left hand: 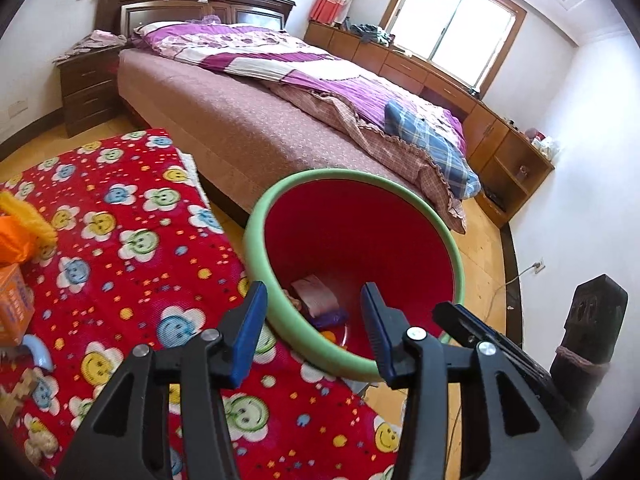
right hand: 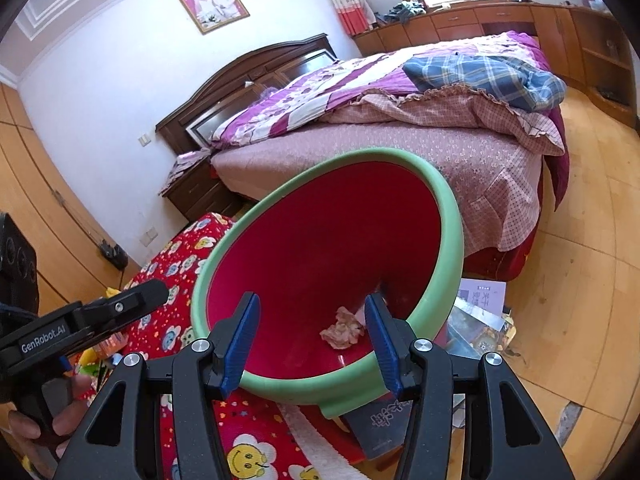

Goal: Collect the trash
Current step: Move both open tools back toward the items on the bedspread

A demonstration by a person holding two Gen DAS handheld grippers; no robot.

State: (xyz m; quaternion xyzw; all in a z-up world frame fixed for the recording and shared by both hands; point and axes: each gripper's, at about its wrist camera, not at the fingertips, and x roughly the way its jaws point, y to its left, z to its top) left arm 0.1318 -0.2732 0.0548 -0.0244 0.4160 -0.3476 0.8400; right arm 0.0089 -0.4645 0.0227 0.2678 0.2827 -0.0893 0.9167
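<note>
A red bin with a thick green rim [left hand: 256, 240] hangs tilted, its mouth turned toward both cameras. My right gripper [right hand: 312, 304] is shut on the near rim [right hand: 280, 388]; it also shows at that rim as the right gripper [left hand: 460, 316] in the left wrist view. My left gripper [left hand: 314, 292] hovers open over the bin's mouth with nothing between its fingers, and appears as the left gripper [right hand: 132, 300] at the left of the right wrist view. Inside the bin lie a pink wrapper [left hand: 316, 300], a purple scrap [left hand: 330, 318] and a crumpled tissue [right hand: 342, 330].
A red smiley-flower mat [left hand: 120, 240] lies left of the bin with an orange box [left hand: 14, 304] and toys on its left edge. Books and papers [right hand: 476, 320] lie under the bin. A bed [left hand: 240, 120] stands behind; a dark carved figure [left hand: 592, 320] is right. A hand [right hand: 68, 412] holds the left gripper.
</note>
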